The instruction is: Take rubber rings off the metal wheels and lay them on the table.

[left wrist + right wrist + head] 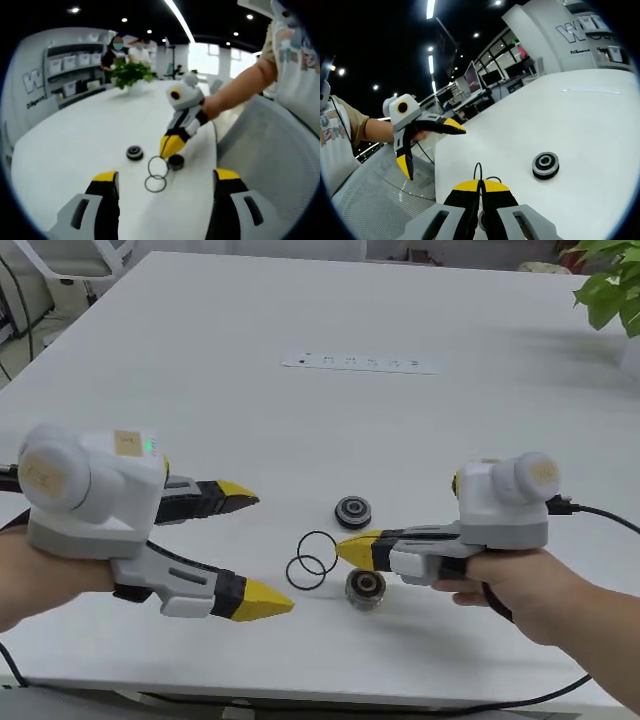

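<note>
Two rings (312, 560) lay overlapping on the worktop (250, 390), between two wheels (353, 511). Your right gripper (343, 550), jaws pressed together, touched the farther ring's edge with its tip, just above the nearer wheel (365, 587). Your left gripper (268, 552) hung nearby, jaws wide apart.

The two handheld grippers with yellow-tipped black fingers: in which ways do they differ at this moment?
The left gripper has its fingers spread wide; the right gripper has them shut together. The right gripper's tip meets a thin black rubber ring beside a round metal wheel; the left gripper hovers apart from both. Both grippers have white-and-grey bodies.
</note>
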The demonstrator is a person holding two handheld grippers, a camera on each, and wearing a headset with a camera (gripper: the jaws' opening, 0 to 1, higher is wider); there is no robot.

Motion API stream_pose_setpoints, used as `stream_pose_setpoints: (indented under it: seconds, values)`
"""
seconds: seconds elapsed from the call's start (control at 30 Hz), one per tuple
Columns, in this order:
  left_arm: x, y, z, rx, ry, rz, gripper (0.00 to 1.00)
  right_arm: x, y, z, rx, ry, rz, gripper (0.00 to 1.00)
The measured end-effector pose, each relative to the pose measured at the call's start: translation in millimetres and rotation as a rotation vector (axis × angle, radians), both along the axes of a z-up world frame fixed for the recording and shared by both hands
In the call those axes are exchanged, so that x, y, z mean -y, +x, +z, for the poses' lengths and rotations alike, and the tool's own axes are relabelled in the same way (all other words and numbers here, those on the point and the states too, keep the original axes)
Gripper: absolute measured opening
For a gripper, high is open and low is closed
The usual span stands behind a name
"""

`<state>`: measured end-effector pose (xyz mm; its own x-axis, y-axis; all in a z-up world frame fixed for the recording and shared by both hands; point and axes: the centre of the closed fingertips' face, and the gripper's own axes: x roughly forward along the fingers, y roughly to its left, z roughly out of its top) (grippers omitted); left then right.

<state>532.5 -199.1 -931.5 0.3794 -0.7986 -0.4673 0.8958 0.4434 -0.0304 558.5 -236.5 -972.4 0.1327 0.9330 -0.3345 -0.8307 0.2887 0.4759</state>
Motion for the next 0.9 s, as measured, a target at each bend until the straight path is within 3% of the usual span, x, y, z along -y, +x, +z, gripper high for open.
stream_pose_setpoints:
  seconds: [0.33,0.9]
  values:
    - [-5.6,1.8,-1.2,-0.003,-0.002,0.016,0.83,-10.8,-5.3,-9.6,-0.036,-0.033,0.026,0.0]
    - [-8.1,0.6,-6.8,-0.018,0.003,0.025,0.86,-9.4,4.9,-29.3,-0.083,-0.107,0.027,0.0]
